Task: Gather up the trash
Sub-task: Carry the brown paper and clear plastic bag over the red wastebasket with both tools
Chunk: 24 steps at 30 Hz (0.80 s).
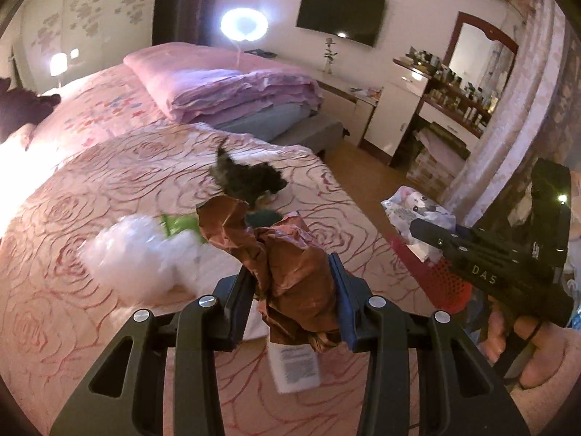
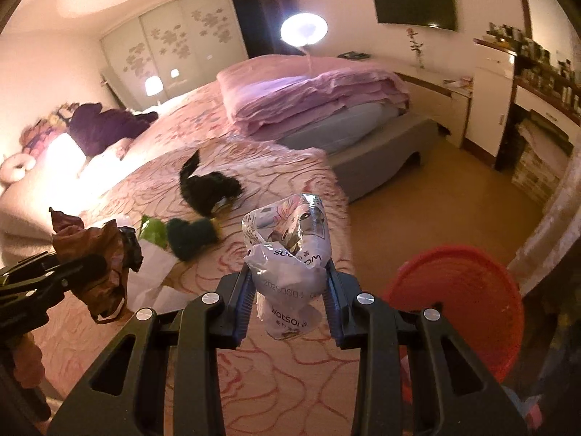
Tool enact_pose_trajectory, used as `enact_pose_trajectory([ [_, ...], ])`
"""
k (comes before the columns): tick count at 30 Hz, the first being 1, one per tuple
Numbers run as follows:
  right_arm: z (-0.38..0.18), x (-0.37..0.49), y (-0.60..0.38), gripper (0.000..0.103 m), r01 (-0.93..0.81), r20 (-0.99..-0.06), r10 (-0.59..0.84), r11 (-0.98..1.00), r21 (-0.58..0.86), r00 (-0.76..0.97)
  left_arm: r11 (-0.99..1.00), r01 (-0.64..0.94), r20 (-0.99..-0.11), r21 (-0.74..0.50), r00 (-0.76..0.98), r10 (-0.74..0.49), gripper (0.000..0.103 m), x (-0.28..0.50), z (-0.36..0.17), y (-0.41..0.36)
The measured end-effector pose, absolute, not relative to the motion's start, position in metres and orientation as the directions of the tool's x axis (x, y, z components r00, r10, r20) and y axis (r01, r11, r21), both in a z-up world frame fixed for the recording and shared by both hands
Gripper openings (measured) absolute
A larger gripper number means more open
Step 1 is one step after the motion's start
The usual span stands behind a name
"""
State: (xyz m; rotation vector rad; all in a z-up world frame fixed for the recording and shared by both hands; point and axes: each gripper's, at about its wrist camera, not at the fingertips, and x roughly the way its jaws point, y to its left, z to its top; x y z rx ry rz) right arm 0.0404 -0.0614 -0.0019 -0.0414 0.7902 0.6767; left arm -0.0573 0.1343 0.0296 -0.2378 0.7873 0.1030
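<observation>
My left gripper (image 1: 296,283) jaws clamp one crumpled brown paper bag (image 1: 287,272); my right gripper (image 2: 288,301) jaws clamp one crinkled printed wrapper (image 2: 287,254); one red basket (image 2: 461,309) at three o'clock.

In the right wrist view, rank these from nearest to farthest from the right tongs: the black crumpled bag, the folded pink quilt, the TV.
1. Black crumpled bag, on the bedspread just ahead, slightly left.
2. Folded pink quilt, farther back across the bed.
3. TV, on the far wall, upper right.
</observation>
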Motion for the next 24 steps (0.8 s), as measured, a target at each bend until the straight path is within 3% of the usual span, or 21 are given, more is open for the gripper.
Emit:
enact_pose_trajectory([
  [24,-0.011,0.070,-0.163,0.033,-0.356,-0.675,0.400,0.910,0.213,0.620,0.984,0.057,-0.741,-0.171,0.651,-0.167,0.038,0.033,0.018,0.039],
])
